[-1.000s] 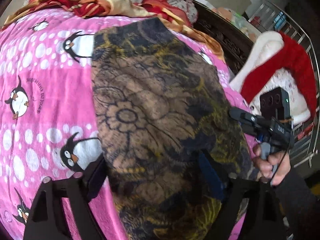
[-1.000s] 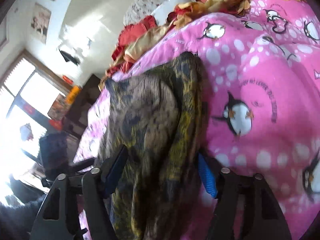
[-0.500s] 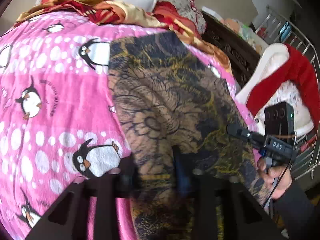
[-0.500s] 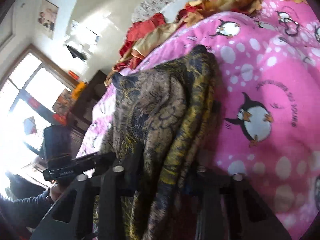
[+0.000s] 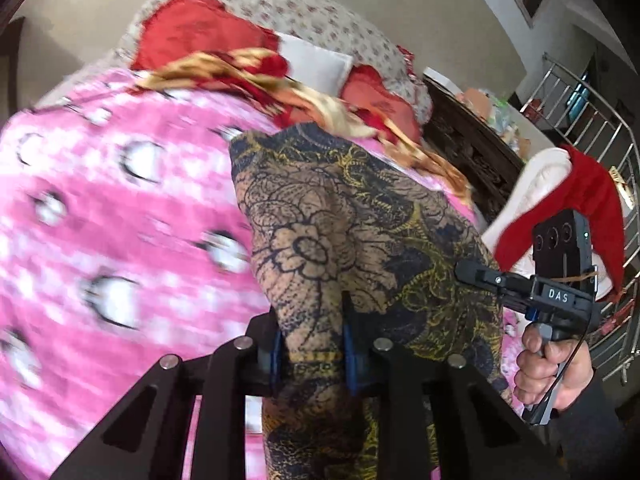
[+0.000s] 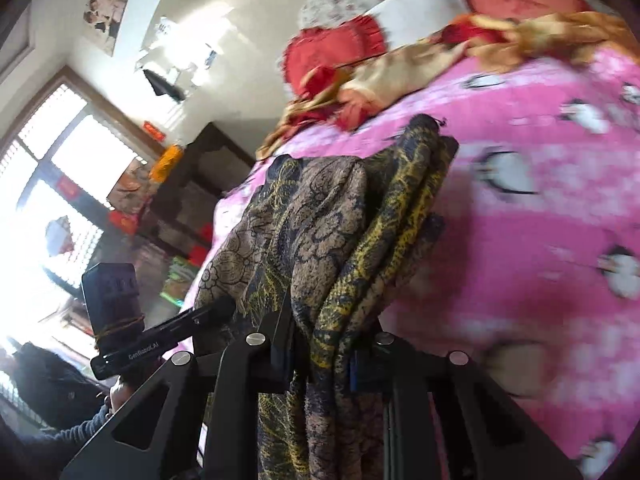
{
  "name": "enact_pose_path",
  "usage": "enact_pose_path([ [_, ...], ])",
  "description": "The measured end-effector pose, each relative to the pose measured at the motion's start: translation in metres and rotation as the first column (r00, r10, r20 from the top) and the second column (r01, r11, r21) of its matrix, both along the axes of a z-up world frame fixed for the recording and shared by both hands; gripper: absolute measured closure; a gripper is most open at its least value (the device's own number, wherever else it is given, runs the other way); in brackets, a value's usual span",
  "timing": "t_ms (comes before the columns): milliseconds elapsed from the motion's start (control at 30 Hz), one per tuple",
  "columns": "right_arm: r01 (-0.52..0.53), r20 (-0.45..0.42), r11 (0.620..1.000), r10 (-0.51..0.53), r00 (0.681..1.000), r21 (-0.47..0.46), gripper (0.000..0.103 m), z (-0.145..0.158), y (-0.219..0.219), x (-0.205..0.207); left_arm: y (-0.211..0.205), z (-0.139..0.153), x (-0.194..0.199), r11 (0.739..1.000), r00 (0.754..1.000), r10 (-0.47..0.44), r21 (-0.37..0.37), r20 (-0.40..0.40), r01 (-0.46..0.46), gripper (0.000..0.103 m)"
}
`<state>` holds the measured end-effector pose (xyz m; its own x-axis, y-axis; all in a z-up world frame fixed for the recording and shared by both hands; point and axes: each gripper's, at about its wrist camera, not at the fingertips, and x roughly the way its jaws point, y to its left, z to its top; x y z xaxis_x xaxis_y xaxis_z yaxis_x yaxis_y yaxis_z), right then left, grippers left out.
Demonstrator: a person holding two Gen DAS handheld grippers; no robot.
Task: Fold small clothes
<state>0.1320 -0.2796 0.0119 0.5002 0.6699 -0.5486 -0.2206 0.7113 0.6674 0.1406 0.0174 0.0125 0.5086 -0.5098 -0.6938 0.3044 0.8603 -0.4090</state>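
Left wrist view: patterned cloth [image 5: 352, 240] hides fingers [image 5: 275, 354]; blanket [image 5: 100, 240] blurred.

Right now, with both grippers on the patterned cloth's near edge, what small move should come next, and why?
Probably carry the near edge forward over the far half. The left gripper and right gripper, still closing, pinch the patterned cloth, whose far end lies on the pink blanket.

"DAS" on the right tongs [image 5: 472, 272]; "GenRobot.AI" on the left tongs [image 6: 218, 312].
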Motion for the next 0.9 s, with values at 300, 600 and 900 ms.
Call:
enact_pose_path([
  [300, 0.051, -0.268, 0.995, -0.028, 0.963, 0.08, 0.083, -0.097, 0.05, 0.041, 0.052, -0.061, 0.02, 0.996, 0.99, 0.071, 0.066, -0.121, -0.064, 0.068],
  [600, 0.14, 0.06, 0.928, -0.127, 0.99, -0.347, 0.083, 0.017, 0.067, -0.004, 0.049, 0.003, 0.002, 0.988, 0.986, 0.126, 0.07, 0.112, -0.134, 0.066],
  [900, 0.106, 0.026, 0.791, -0.113, 0.993, -0.603, 0.087, -0.03, 0.152, 0.014, 0.019, -0.06, 0.031, 0.962, 0.981, 0.191, 0.193, 0.021, -0.192, 0.062],
])
